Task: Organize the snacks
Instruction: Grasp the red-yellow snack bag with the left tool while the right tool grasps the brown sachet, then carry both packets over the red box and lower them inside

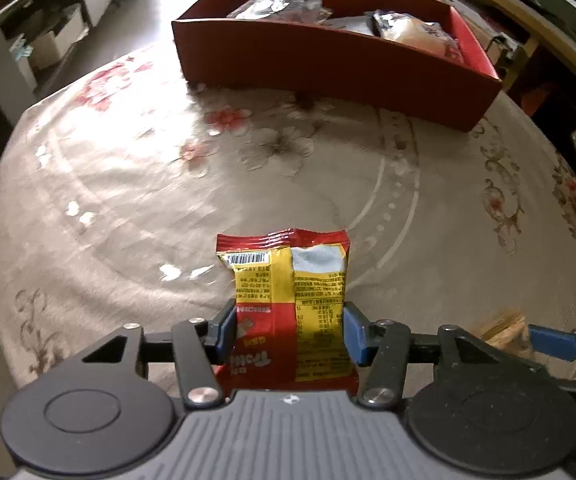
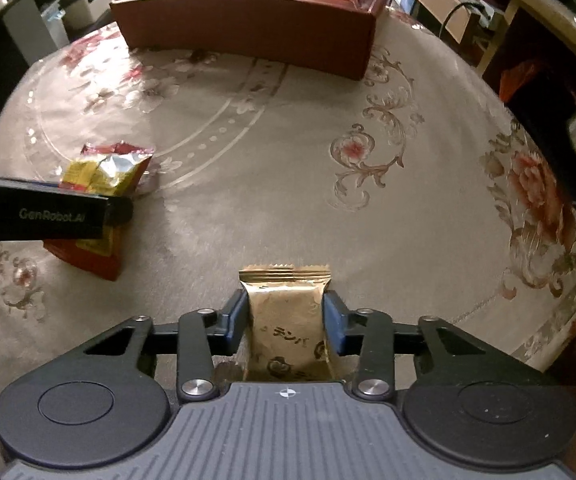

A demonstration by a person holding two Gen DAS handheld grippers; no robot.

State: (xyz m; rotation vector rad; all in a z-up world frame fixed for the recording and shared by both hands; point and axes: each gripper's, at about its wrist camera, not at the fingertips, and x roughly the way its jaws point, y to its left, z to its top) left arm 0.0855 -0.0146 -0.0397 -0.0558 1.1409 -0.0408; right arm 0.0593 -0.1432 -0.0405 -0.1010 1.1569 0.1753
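While both tongs grip snacks, cloth [image 2: 288,180] lies open

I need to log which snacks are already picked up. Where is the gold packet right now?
In the right wrist view the gold packet sits bottom centre, pinched in the right claw above the floral tablecloth, right of the red-and-yellow packet.

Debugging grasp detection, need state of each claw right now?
Left claw: closed on the red and yellow snack packet.
Right claw: closed on the gold snack packet.
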